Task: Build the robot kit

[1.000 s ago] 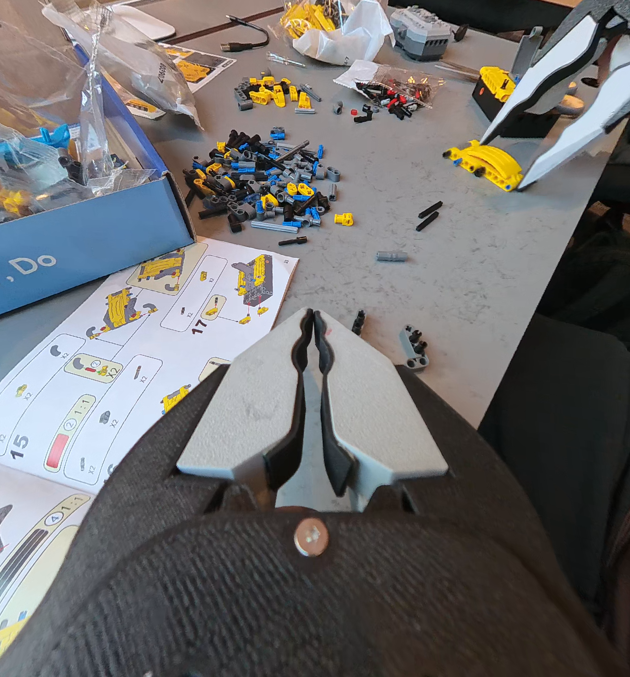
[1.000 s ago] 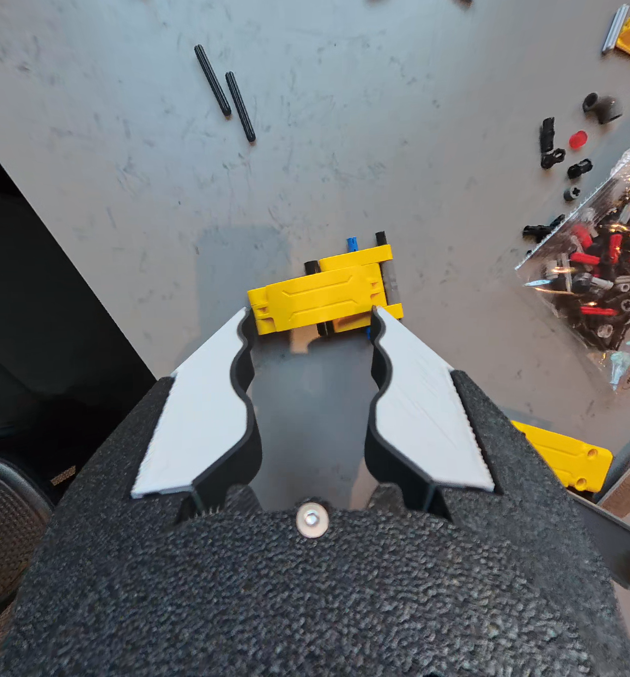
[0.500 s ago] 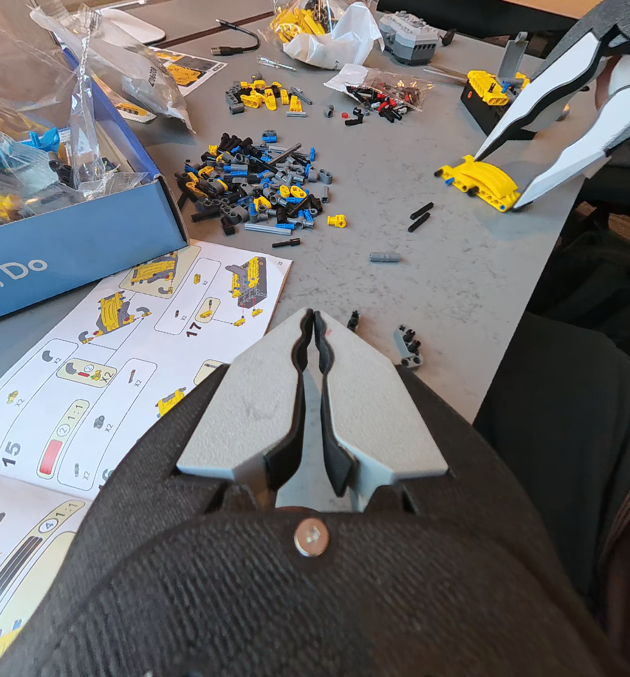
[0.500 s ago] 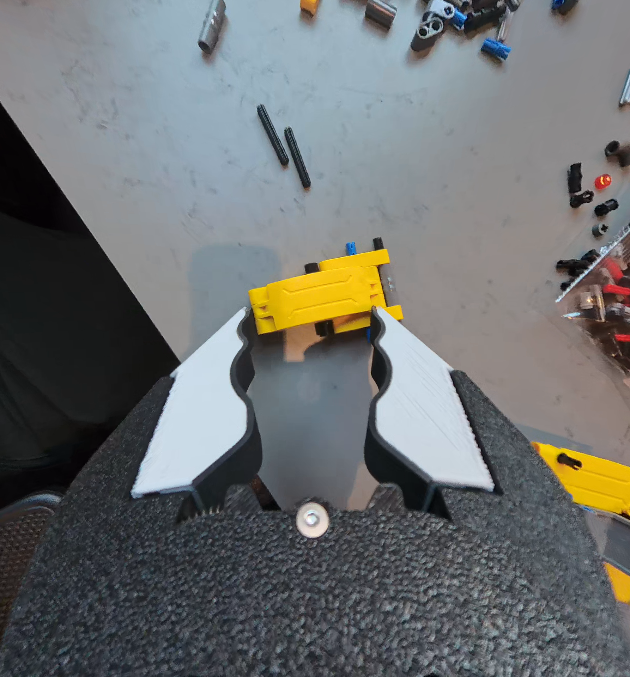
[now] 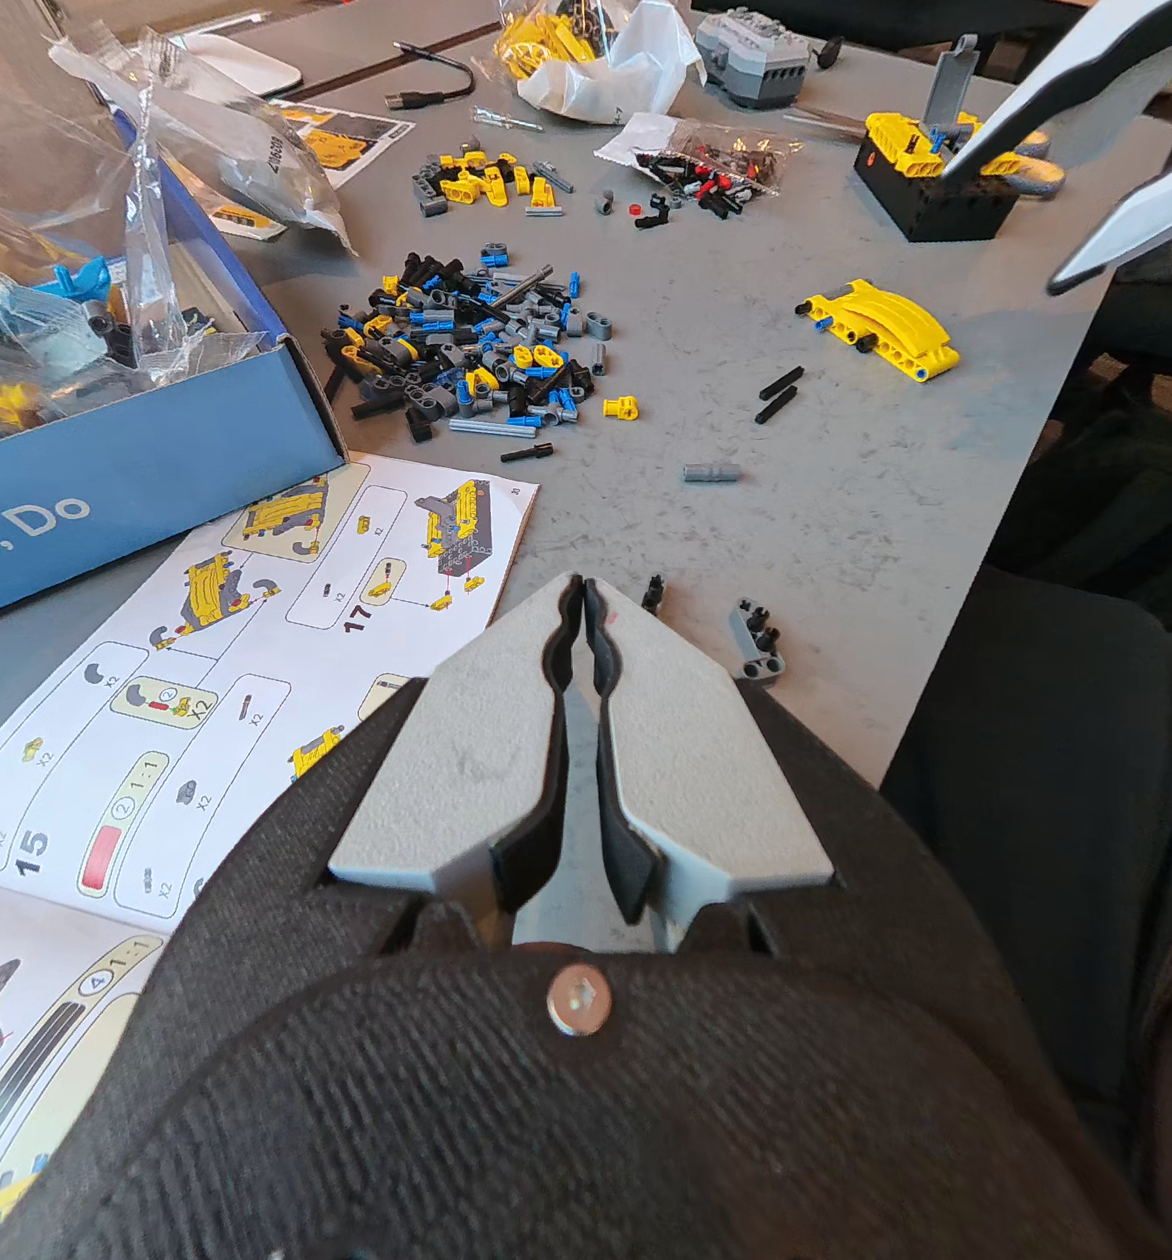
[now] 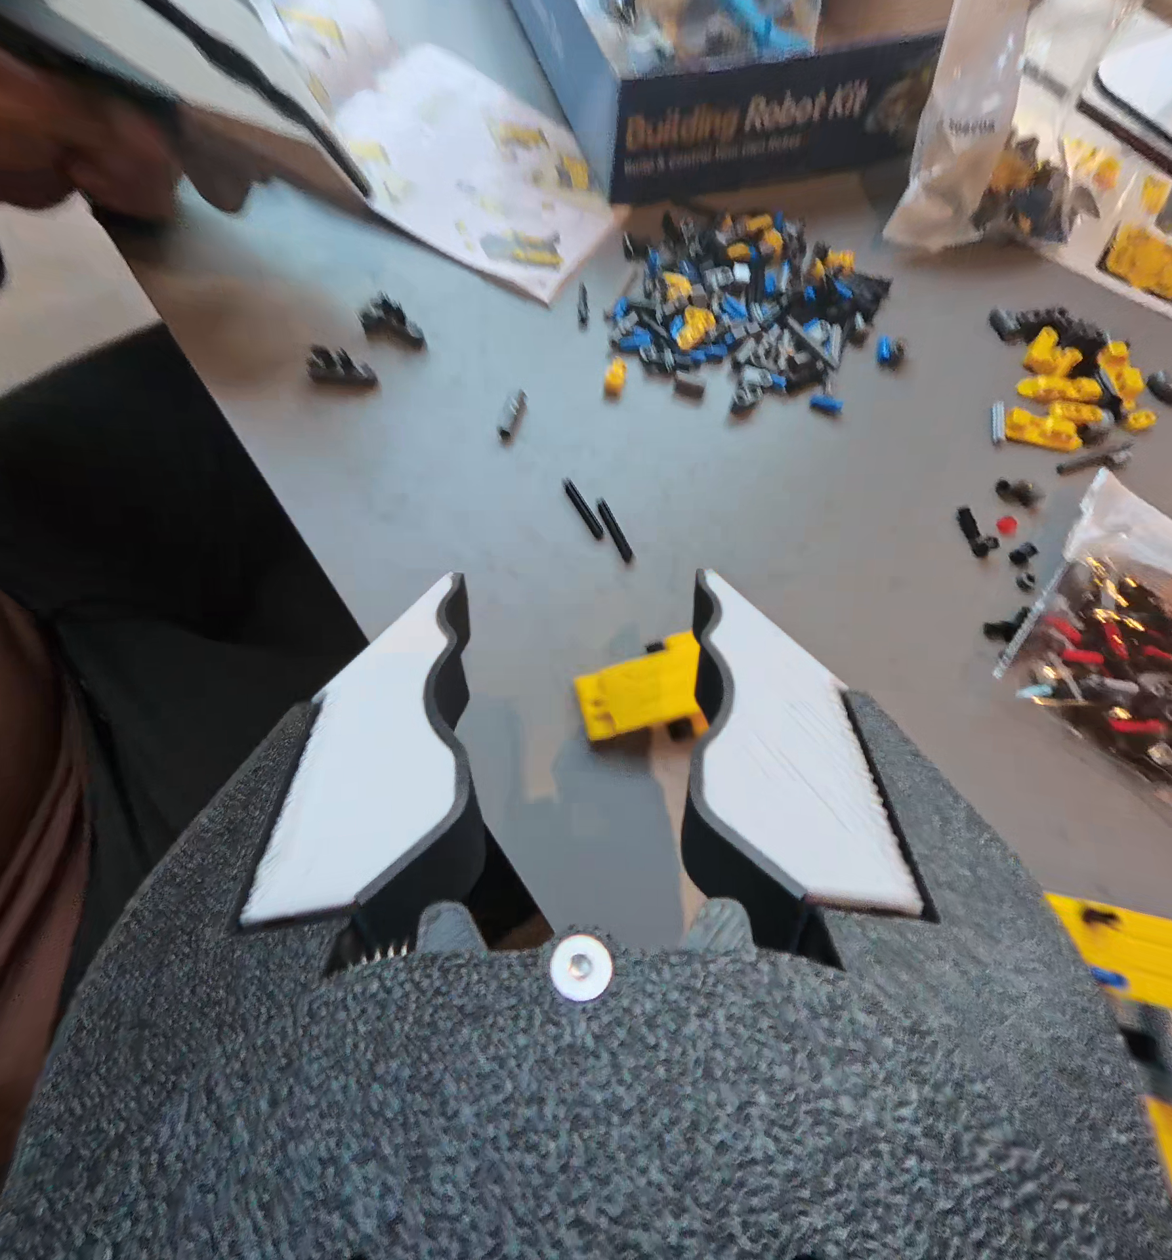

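Note:
My left gripper (image 5: 583, 588) is shut and empty. It hovers over the near table edge, by the corner of an open instruction booklet (image 5: 263, 648). My right gripper (image 6: 580, 579) is open and empty, and its view is motion-blurred. It hangs above a yellow curved-panel assembly (image 6: 634, 685) that lies on the grey table (image 6: 774, 545); its right finger (image 6: 774, 736) hides part of the assembly. In the left wrist view the right gripper (image 5: 999, 232) shows at the top right, above and beyond the same assembly (image 5: 876, 331).
A pile of small black, blue, grey and yellow parts (image 5: 474, 348) lies mid-table beside a blue box (image 5: 126, 443) of bagged parts. Two black axles (image 5: 777, 395), a grey connector (image 5: 709, 472), a bag of red and black pins (image 5: 706, 163) and a black block topped with yellow (image 5: 931, 184) lie around. The table edge runs along the right. The left gripper's tips are roughly 20 centimetres from the right gripper's.
The right gripper has risen and drawn back from the yellow assembly, which was between its fingertips and now lies apart on the table. Its jaw width is unchanged. The left gripper has barely moved.

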Tool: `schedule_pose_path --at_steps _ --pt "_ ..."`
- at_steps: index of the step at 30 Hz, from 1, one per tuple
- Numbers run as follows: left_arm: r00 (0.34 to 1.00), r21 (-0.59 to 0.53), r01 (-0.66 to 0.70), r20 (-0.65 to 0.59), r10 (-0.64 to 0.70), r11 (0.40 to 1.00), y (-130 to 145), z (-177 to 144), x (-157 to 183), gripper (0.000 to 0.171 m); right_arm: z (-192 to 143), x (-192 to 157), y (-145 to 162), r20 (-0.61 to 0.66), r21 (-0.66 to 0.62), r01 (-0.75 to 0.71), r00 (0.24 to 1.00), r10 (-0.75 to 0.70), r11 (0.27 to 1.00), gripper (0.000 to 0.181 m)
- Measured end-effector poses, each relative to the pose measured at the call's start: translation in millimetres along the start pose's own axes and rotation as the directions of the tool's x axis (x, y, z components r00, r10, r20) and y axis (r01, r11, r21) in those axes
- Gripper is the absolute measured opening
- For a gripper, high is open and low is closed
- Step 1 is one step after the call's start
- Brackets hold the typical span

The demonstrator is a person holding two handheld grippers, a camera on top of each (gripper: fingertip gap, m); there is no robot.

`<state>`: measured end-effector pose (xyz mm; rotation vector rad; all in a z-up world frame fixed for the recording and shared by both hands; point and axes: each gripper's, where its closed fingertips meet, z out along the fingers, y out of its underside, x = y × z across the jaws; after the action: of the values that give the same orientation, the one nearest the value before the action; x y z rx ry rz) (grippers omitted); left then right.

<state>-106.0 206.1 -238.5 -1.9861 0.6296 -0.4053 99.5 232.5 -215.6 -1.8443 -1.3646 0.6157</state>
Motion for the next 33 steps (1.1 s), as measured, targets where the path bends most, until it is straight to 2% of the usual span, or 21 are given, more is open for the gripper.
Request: schedule_pose_path --at_steps 3,7,11,13,16,20,24,28,33 --pt "1.000 -0.001 -0.001 -0.001 0.001 1.000 0 0 0 0.000 14 -28 -27 0.053 0.100 -0.029 0.998 0.024 0.995 0.062" --pt "1.000 0.007 -0.002 0.001 0.002 1.000 -1 -1 0 0.000 46 -62 -44 0.101 0.146 -0.043 0.994 0.028 0.988 0.053" --pt "1.000 0.023 0.002 -0.014 -0.002 1.000 -3 -3 1 0.004 79 -90 -36 0.157 0.094 -0.056 0.987 0.040 0.994 0.051" --pt "1.000 0.021 0.009 -0.020 -0.008 1.000 -2 -2 1 0.004 91 -100 -31 0.144 0.054 -0.026 0.989 0.018 0.998 0.048" --pt "1.000 0.011 0.008 -0.027 -0.008 1.000 -1 -1 2 0.005 105 -119 -35 0.175 0.042 -0.010 0.985 0.003 0.999 0.046" --pt "1.000 0.003 -0.001 -0.026 0.001 1.000 0 0 3 0.006 122 -119 -42 0.117 0.016 0.042 0.992 -0.043 0.999 0.047" --pt "1.000 0.009 -0.002 -0.025 0.003 1.000 -1 -1 3 0.006 134 -122 -46 0.153 -0.008 -0.020 0.988 0.021 1.000 0.049" --pt "1.000 0.006 -0.003 -0.030 0.003 1.000 -1 -1 4 0.006 140 -117 -41 0.130 -0.035 -0.020 0.991 0.024 0.999 0.029" --pt "1.000 0.008 -0.016 -0.021 0.016 1.000 -1 -1 4 0.006 137 -117 -40 0.143 -0.009 -0.032 0.989 0.033 0.999 0.029"
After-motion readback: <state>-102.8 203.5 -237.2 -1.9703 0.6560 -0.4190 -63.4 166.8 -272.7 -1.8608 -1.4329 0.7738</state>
